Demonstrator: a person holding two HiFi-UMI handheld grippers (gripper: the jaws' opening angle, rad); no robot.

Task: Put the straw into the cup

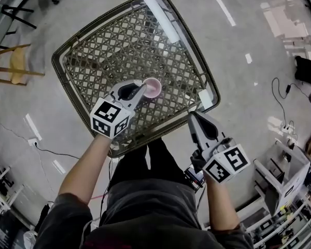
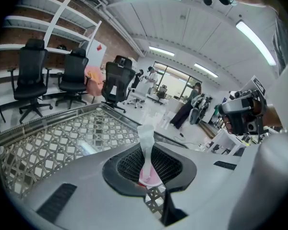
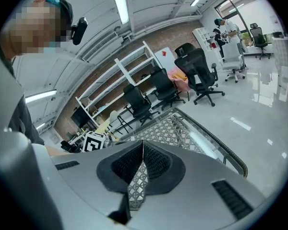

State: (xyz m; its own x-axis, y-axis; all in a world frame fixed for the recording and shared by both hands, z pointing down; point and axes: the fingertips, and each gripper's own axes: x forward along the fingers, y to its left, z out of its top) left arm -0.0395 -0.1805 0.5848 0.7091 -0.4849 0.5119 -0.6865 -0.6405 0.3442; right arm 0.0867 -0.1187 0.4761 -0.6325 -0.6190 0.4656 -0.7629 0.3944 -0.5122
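- The woven table [image 1: 101, 51] with a glass top fills the middle of the head view. The pink cup [image 1: 153, 88] stands on it, near the side closest to the person.
- The left gripper [image 1: 141, 90] is right beside the cup, with its tip at the cup's rim. Its two fingers are pinching the straw.
- The right gripper [image 1: 192, 116] waits over the near right edge of the table, well apart from the cup. Its fingers are pressed together at the tips, with nothing between them.
- In the left gripper view, the straw [image 2: 147, 150] is a thin whitish stick standing almost straight up between the fingers. Its bottom end points down at the pink of the cup. I cannot tell if that end is inside the cup yet.
- I think this is the step of lowering the straw into the cup.
- Next, the left gripper should go down gently, keep the straw over the cup's mouth, and then let go. If it bumps the rim, the light cup could tip over.
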